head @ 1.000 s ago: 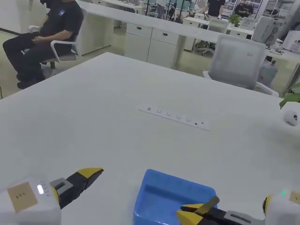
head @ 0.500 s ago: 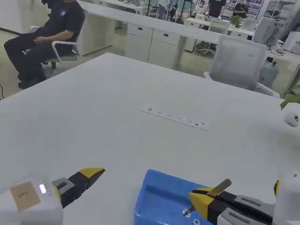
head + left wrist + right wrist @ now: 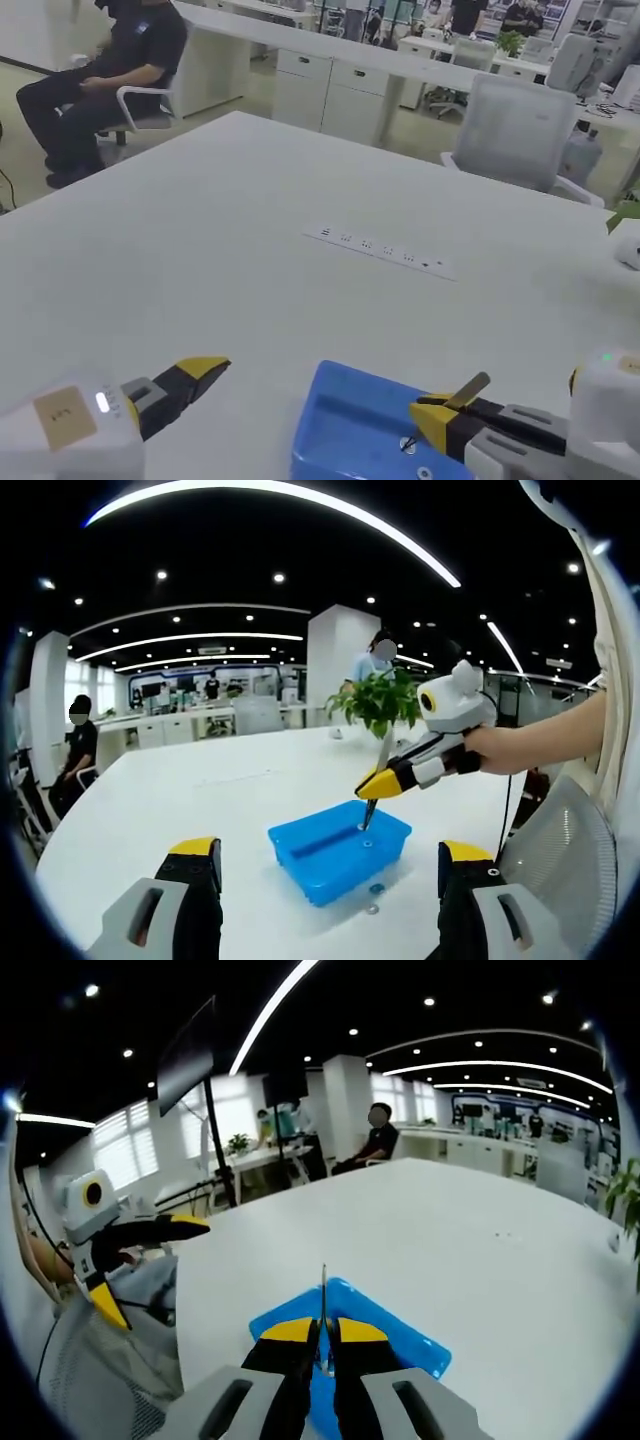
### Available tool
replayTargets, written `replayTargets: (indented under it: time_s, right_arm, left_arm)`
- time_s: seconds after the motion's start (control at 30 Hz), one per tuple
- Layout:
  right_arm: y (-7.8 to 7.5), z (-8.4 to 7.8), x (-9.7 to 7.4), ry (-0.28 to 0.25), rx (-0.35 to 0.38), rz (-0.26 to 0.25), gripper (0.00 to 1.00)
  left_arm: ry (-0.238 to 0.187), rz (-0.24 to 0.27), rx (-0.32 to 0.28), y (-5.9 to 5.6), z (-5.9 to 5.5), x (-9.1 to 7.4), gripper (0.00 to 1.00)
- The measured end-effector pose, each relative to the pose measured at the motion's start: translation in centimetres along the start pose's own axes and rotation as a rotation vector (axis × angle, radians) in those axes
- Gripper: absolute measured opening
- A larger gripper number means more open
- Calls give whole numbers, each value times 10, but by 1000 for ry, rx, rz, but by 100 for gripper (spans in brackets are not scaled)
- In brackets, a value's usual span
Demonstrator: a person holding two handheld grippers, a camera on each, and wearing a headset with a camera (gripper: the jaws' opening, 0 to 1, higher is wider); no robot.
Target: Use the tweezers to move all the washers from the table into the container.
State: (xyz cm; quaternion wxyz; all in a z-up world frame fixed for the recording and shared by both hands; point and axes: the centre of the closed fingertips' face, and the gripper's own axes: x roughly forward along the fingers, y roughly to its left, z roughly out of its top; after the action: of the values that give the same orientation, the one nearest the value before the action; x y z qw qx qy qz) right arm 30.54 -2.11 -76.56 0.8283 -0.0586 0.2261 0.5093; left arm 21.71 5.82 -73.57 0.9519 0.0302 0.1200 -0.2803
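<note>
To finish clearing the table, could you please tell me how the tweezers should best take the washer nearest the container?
Likely from above, the tweezers pinching across its rim: the washer lies flat on the table beside the blue container, too thin to grip sideways.

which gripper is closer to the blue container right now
Right. The right gripper, shut on the tweezers, hangs over the blue container, tweezers reaching down into it. The left gripper, open, is off to its side over the table.

Office surroundings, background items
A socket strip (image 3: 380, 252) lies flat, with a grey chair (image 3: 515, 125) beyond it. A person (image 3: 120, 60) sits far left beside white drawer cabinets (image 3: 330, 95). A potted plant (image 3: 378, 698) stands further off.
</note>
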Motion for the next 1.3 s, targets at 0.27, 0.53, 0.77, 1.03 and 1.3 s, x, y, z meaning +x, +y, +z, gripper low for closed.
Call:
replayTargets:
  time_s: [0.27, 0.53, 0.77, 1.03, 1.3]
  right_arm:
    - [-10, -14, 10, 34, 18, -3, 3]
    - [-15, -26, 17, 62, 33, -9, 3]
    - [-20, -36, 23, 82, 47, -14, 3]
    - [-26, -43, 28, 102, 63, -22, 3]
    - [-27, -46, 31, 113, 62, -24, 3]
  left_arm:
    - [0, 0, -2, -1, 0, 0, 91]
    - [1, 1, -6, 0, 0, 0, 90]
    - [6, -4, -7, -2, -1, 0, 90]
    - [13, -7, -8, -2, -3, 0, 90]
    - [17, -9, -8, -2, -3, 0, 90]
